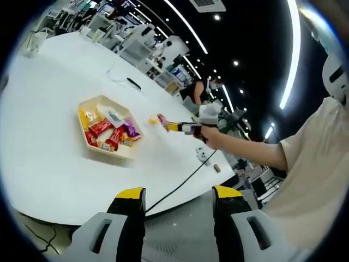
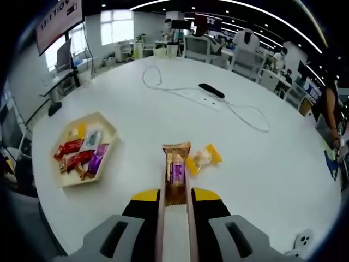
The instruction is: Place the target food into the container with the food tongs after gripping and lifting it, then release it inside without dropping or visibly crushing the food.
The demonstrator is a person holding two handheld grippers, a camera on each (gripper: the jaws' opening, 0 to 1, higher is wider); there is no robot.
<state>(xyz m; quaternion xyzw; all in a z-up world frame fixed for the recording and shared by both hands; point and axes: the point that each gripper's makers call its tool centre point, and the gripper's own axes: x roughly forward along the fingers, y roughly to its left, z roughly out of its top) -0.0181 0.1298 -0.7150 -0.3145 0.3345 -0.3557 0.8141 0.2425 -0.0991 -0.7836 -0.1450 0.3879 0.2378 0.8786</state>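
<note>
On the white table sits a cream six-sided tray (image 2: pixel 82 179) of wrapped snacks; the left gripper view shows the tray (image 1: pixel 109 154) at mid-table. My right gripper (image 2: pixel 175 196) is shut on food tongs (image 2: pixel 175 218). The tong tips pinch a brown and purple snack packet (image 2: pixel 176 168) just over the table, right of the tray. A yellow wrapped snack (image 2: pixel 203 158) lies beside the packet. From the right of the left gripper view, a person's hand brings in the right gripper (image 1: pixel 188 129), tongs and packet (image 1: pixel 162 118). My left gripper (image 1: pixel 178 194) hangs open off the table's near edge.
A black cable (image 1: pixel 180 185) trails over the table edge by my left gripper. A white cord and a black bar (image 2: pixel 211 90) lie on the far side of the table. A person's arm (image 1: pixel 256 150) reaches in at the right. Office chairs and people stand behind.
</note>
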